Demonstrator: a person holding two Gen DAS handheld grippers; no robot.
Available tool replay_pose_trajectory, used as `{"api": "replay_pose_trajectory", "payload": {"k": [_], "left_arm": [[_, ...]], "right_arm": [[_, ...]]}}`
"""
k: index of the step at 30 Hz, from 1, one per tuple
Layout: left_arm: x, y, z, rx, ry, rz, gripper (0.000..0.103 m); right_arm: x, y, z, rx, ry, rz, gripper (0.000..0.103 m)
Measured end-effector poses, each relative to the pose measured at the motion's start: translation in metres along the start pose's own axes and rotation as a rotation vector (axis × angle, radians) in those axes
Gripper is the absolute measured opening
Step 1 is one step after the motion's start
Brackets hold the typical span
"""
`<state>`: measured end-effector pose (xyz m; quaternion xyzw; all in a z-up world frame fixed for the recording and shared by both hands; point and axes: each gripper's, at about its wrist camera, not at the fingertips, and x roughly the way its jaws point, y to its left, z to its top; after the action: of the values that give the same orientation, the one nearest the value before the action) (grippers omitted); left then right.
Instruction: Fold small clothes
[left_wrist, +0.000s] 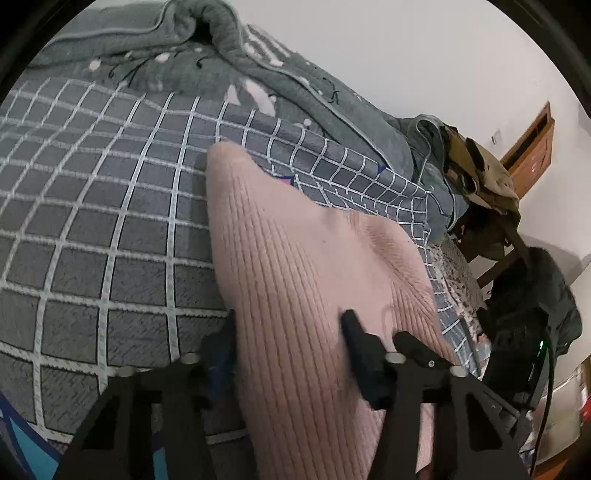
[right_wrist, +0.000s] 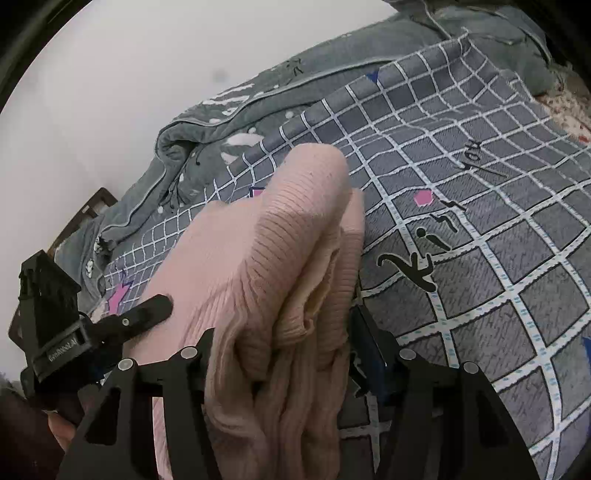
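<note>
We see a pink ribbed knit garment (left_wrist: 295, 266) lying on a bed covered by a grey sheet with a white grid (left_wrist: 110, 206). It shows in both wrist views, bunched and partly folded over itself.

In the left wrist view, the left gripper (left_wrist: 290, 325) reaches over the near end of the garment. Its 2 black fingers (left_wrist: 354, 332) stand apart, 1 at the garment's left edge and 1 resting on top of the knit further right. The fabric lies between and under them; we cannot tell whether the pads press on it, and the far finger is blurred.

In the right wrist view, the right gripper (right_wrist: 284, 332) has its 2 fingers (right_wrist: 208, 343) spread, with a thick roll of the pink garment (right_wrist: 280, 236) bulging up between them. The left finger touches the fabric's edge; the right finger is mostly hidden behind the cloth. The knit looks loose rather than clamped. The left gripper's finger (right_wrist: 147, 314) also shows here, touching the garment's left side.

A rumpled grey-green quilt (left_wrist: 155, 48) lies beyond the garment, against a white wall (left_wrist: 406, 55). A heap of clothes (left_wrist: 480, 177) sits at the bed's far right.
</note>
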<state>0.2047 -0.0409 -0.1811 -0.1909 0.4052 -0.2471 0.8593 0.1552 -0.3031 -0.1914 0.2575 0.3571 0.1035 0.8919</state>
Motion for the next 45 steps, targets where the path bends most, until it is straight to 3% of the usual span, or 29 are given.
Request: {"api": "replay_pose_trajectory", "payload": {"k": [5,8,12,24,30,33,35,36,40,43,45], "left_arm": [[-0.005,-0.013,-0.002,0.053,-0.065,0.075,0.036],[-0.013,-0.019,-0.002,0.084,-0.106,0.113,0.035],[-0.028,-0.008,0.005,0.063,-0.136,0.113,0.035],[-0.088,0.054,0.017,0.032,-0.213,0.231,0.035],[-0.078,0.074,0.011,0.039,-0.139,0.251,0.042],[-0.087,0.07,0.008,0.098,-0.155,0.279,0.051],[-0.097,0.07,0.006,0.119,-0.189,0.303,0.063],[-0.101,0.072,0.005,0.119,-0.201,0.31,0.064],[-0.11,0.085,0.004,0.076,-0.208,0.291,0.065],[-0.114,0.093,0.003,0.043,-0.205,0.276,0.066],[-0.115,0.095,0.003,0.039,-0.209,0.279,0.067]], "right_arm": [[-0.006,0.012,0.0,-0.033,-0.032,0.019,0.033],[-0.01,0.025,0.001,-0.075,-0.061,0.012,0.03],[-0.01,0.036,0.005,-0.07,-0.07,0.067,0.029],[0.033,0.115,0.005,-0.154,-0.007,0.197,0.029],[0.053,0.128,-0.013,-0.256,0.011,0.086,0.038],[0.042,0.131,-0.011,-0.302,-0.039,0.039,0.04],[0.032,0.134,-0.009,-0.327,-0.095,0.011,0.045],[0.031,0.136,-0.007,-0.333,-0.111,-0.003,0.052],[0.045,0.143,0.0,-0.327,-0.09,-0.027,0.053],[0.052,0.147,-0.007,-0.357,-0.097,-0.057,0.042],[0.05,0.153,-0.009,-0.408,-0.113,-0.066,0.022]]}}
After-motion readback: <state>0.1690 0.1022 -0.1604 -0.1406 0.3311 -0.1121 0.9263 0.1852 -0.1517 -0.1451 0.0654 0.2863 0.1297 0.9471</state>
